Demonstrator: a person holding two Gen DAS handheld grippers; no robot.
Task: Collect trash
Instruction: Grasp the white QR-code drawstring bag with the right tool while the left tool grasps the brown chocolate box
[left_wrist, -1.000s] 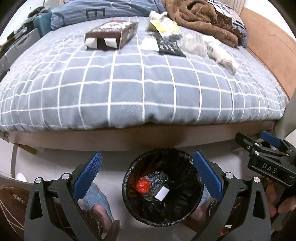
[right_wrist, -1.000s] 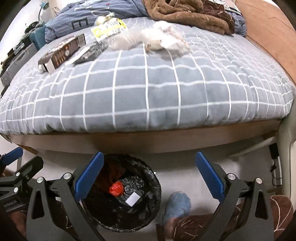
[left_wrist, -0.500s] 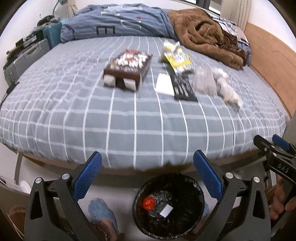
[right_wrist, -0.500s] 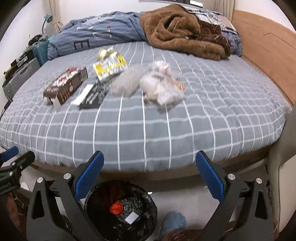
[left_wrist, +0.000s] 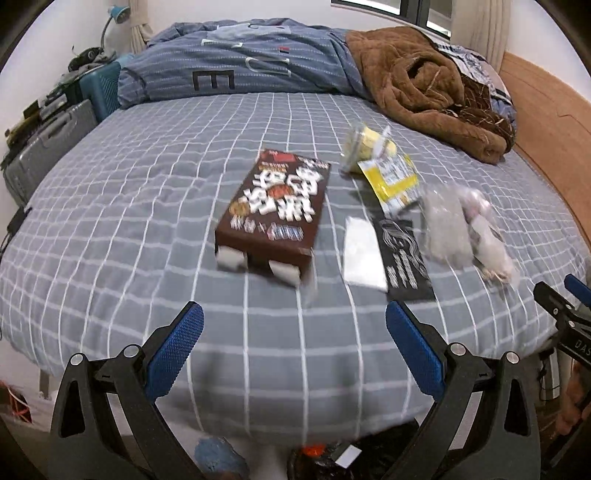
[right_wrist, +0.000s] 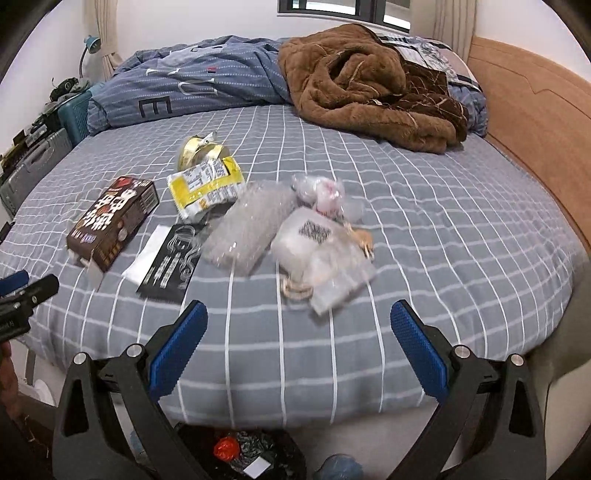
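Note:
Trash lies on the grey checked bed: a brown snack box, a yellow wrapper, a black packet with a white paper beside it, and clear plastic bags. My left gripper hangs open above the bed's near edge, short of the box. My right gripper is open too, just short of the plastic bags. Below, a black-lined bin holds a red scrap and a white slip.
A brown fleece blanket and a blue striped duvet are heaped at the bed's far side. A wooden headboard runs along the right. Suitcases stand at the left. A blue slipper lies on the floor by the bin.
Both grippers have risen from over the bin and tilted up toward the bed. The trash on the bed now looks closer and the bin has dropped to the bottom edge.

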